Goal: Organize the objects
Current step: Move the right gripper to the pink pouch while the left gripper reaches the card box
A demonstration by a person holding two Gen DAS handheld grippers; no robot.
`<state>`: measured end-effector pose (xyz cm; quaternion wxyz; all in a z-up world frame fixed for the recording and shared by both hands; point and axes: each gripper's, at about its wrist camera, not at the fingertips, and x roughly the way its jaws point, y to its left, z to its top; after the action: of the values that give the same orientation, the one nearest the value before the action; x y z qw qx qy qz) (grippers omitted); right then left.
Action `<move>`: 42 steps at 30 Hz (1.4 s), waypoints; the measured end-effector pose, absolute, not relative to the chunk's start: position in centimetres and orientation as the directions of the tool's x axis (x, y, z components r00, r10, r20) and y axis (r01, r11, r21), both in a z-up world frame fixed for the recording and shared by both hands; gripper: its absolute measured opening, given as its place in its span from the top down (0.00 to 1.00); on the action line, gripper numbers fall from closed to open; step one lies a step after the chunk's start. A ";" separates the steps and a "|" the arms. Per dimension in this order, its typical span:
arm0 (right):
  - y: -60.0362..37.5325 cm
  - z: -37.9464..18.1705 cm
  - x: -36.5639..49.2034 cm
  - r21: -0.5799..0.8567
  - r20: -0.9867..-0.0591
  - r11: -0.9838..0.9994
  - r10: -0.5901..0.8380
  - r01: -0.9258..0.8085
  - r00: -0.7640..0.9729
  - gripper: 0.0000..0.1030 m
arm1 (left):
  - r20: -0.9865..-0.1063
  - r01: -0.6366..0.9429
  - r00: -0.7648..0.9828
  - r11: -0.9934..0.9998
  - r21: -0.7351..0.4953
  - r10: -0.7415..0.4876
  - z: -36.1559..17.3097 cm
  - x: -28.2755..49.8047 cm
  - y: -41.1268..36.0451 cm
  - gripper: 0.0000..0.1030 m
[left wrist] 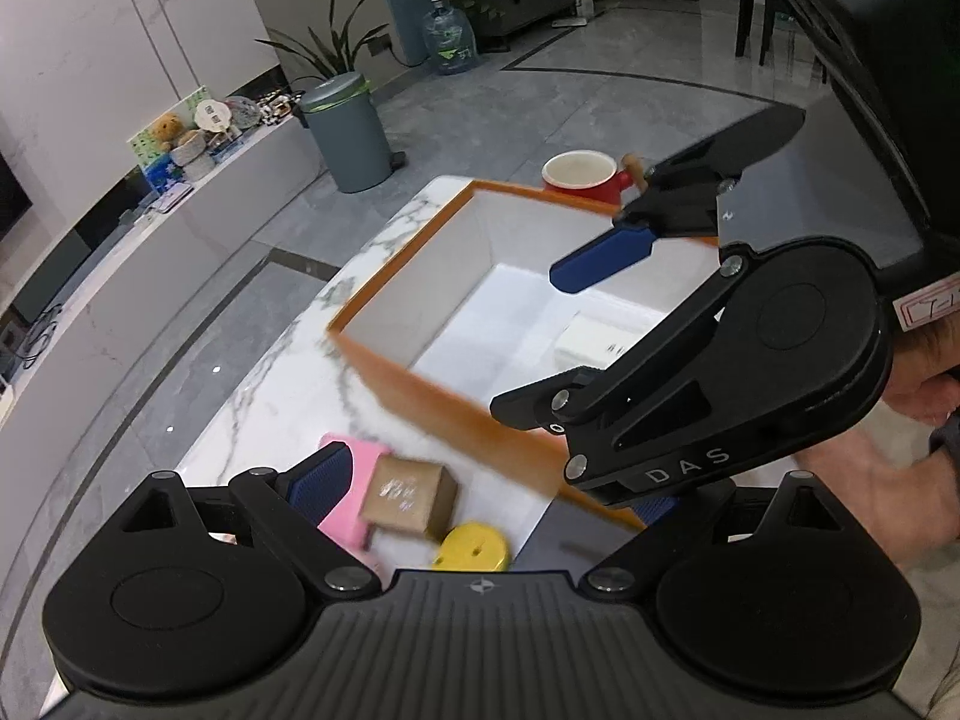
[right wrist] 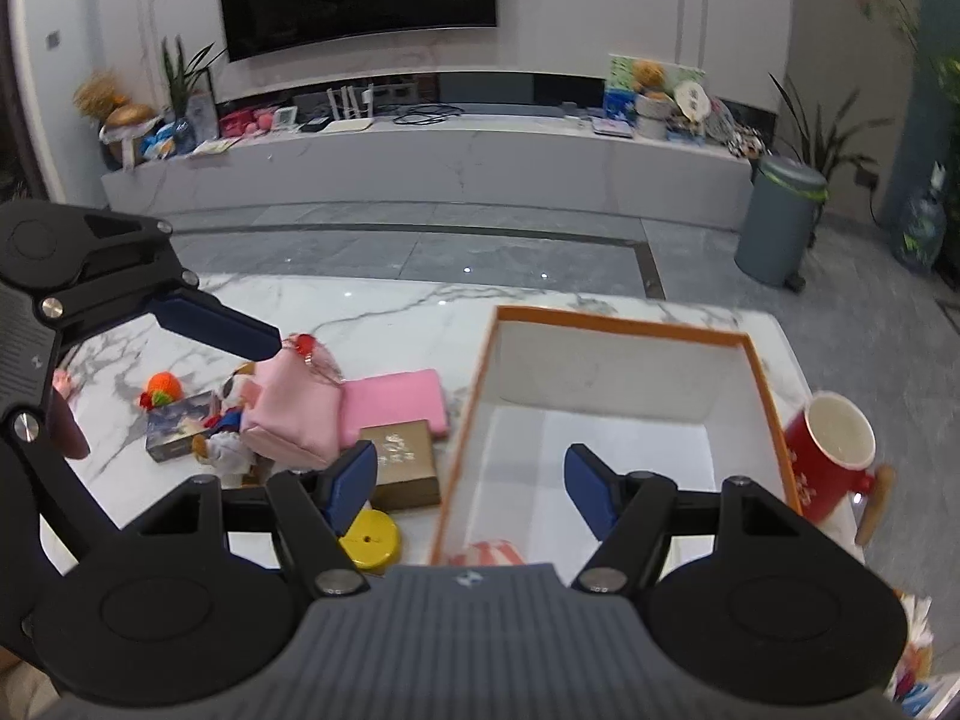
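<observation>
An orange-rimmed white box stands open on the marble table; it also shows in the left wrist view. My right gripper is open and empty over the box's near left wall. My left gripper is open and empty above a brown gift box, a pink flat item and a yellow disc. In the right wrist view these are the brown box, the pink item and the disc. A pink pouch stands to their left.
A red mug stands right of the box, also in the left wrist view. A plush toy, a dark small box and an orange knit toy lie left. A striped item lies in the box. A grey bin stands on the floor.
</observation>
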<state>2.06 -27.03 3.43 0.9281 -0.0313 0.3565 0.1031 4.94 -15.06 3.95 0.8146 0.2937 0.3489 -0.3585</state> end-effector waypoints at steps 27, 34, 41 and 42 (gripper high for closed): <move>-7.8 -1.3 10.4 -0.107 -0.720 0.919 0.191 -0.379 0.667 0.22 | -0.736 0.510 0.625 0.850 0.134 -0.259 -1.0 10.1 3.1 0.00; -6.4 -3.9 13.4 -0.087 -0.755 0.941 0.152 -0.326 0.638 0.22 | -0.754 0.440 0.629 0.886 0.144 -0.189 -3.4 10.6 6.5 0.00; -7.6 -6.7 15.2 -0.015 -0.803 0.963 0.148 -0.269 0.577 0.23 | -0.787 0.490 0.591 0.854 0.176 -0.178 -6.0 11.0 7.1 0.00; -7.8 -7.0 15.3 -0.008 -0.807 0.963 0.152 -0.268 0.571 0.24 | -0.789 0.498 0.588 0.848 0.179 -0.179 -6.4 11.0 7.1 0.00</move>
<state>15.27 -7.78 -6.99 0.8838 -0.0650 0.4478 0.1189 11.00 7.14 -6.43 0.8695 0.1947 0.4100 -0.1948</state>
